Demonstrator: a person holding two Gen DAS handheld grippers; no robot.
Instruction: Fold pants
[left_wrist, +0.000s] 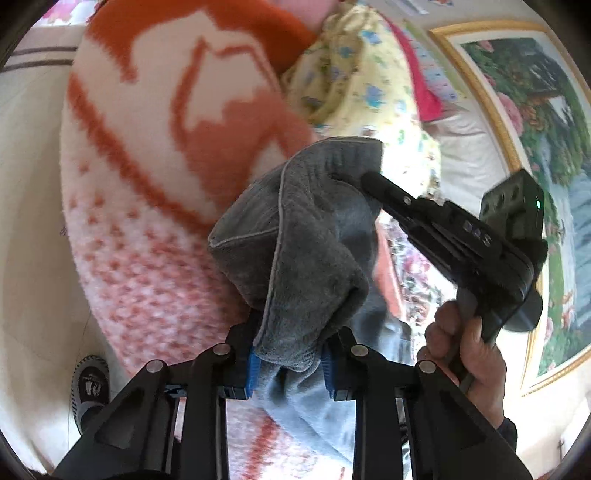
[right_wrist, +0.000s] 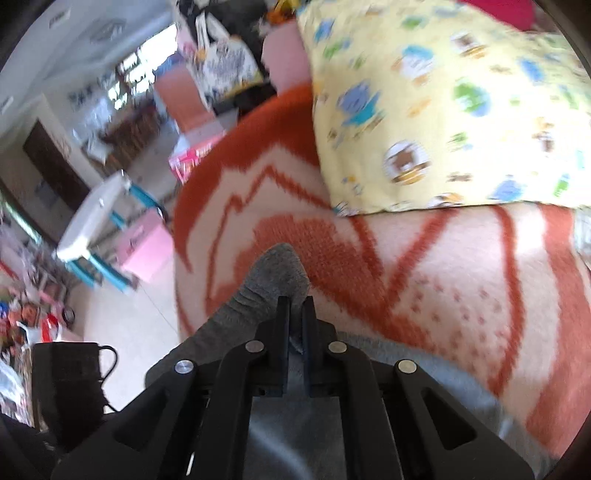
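The grey pants (left_wrist: 295, 240) hang bunched above an orange-and-white blanket (left_wrist: 155, 155). My left gripper (left_wrist: 290, 365) is shut on a thick fold of the pants between its blue pads. My right gripper (left_wrist: 369, 179) shows in the left wrist view, its tips pinched into the pants' upper edge. In the right wrist view my right gripper (right_wrist: 295, 306) is shut on a grey cuff of the pants (right_wrist: 273, 280), held over the blanket (right_wrist: 424, 277). The rest of the pants trails below the fingers.
A yellow patterned pillow (right_wrist: 443, 103) lies on the blanket at the back. A gold-framed picture (left_wrist: 535, 147) hangs at the right. A white and blue small table (right_wrist: 96, 225), pink boxes and clutter stand on the floor to the left. A slippered foot (left_wrist: 90, 387) stands on the floor.
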